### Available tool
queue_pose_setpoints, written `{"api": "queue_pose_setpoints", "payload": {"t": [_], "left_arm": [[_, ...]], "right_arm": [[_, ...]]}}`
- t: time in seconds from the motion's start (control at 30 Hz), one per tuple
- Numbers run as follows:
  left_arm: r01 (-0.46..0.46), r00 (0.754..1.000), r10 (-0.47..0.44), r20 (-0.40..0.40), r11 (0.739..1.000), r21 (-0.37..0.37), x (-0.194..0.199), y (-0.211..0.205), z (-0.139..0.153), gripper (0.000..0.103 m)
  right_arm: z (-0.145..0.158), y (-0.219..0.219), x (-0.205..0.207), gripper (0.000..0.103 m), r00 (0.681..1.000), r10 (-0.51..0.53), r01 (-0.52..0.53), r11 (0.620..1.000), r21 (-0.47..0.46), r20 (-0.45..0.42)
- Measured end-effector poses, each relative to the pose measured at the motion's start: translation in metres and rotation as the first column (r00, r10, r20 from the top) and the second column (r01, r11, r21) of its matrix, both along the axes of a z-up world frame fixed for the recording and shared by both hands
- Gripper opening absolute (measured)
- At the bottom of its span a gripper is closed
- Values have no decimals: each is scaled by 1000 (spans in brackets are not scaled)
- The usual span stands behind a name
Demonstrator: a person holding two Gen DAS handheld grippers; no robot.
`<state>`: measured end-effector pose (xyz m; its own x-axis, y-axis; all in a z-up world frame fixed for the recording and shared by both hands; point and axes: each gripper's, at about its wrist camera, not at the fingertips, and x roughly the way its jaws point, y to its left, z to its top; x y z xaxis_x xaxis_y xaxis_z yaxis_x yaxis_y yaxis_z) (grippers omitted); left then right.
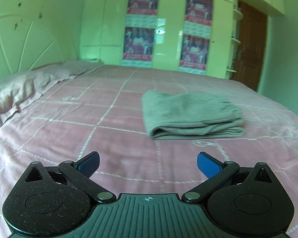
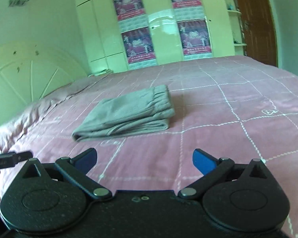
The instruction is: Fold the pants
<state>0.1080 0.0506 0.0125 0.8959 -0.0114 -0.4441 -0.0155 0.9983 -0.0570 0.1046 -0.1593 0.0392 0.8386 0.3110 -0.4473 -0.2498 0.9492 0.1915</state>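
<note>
Grey pants (image 1: 190, 115) lie folded in a flat stack on the pink checked bedspread (image 1: 101, 123), ahead and to the right of my left gripper (image 1: 148, 163). That gripper is open and empty, held back above the bed. In the right wrist view the folded pants (image 2: 129, 113) lie ahead and to the left, waistband at the far right end. My right gripper (image 2: 145, 161) is open and empty, also held short of the pants.
A pillow (image 1: 19, 91) and white headboard (image 1: 19, 43) are at the left. A wardrobe with posters (image 1: 166, 29) and a brown door (image 1: 250, 45) stand beyond the bed. Part of the left gripper (image 2: 10, 158) shows at the right view's left edge.
</note>
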Motion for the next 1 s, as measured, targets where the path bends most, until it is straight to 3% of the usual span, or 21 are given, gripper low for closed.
{"api": "queue_pose_setpoints", "payload": {"t": [0.17, 0.23, 0.3, 0.6, 1.0], "left_arm": [[52, 999, -52, -7, 998, 47, -39, -31, 9, 103], [51, 999, -51, -3, 994, 101, -55, -43, 10, 103], [58, 998, -60, 17, 992, 114, -70, -46, 10, 103], [25, 995, -32, 99, 997, 73, -106, -42, 17, 103], [39, 995, -41, 86, 999, 25, -108, -43, 15, 103]], "right_arm": [[4, 25, -40, 97, 997, 21, -13, 994, -105, 75], [5, 32, -50, 97, 994, 19, -4, 990, -141, 108], [5, 34, -57, 97, 992, 9, 10, 989, -145, 125], [0, 40, -79, 97, 985, 23, 3, 989, -149, 172], [-5, 43, -72, 97, 988, 0, 23, 989, -147, 155]]}}
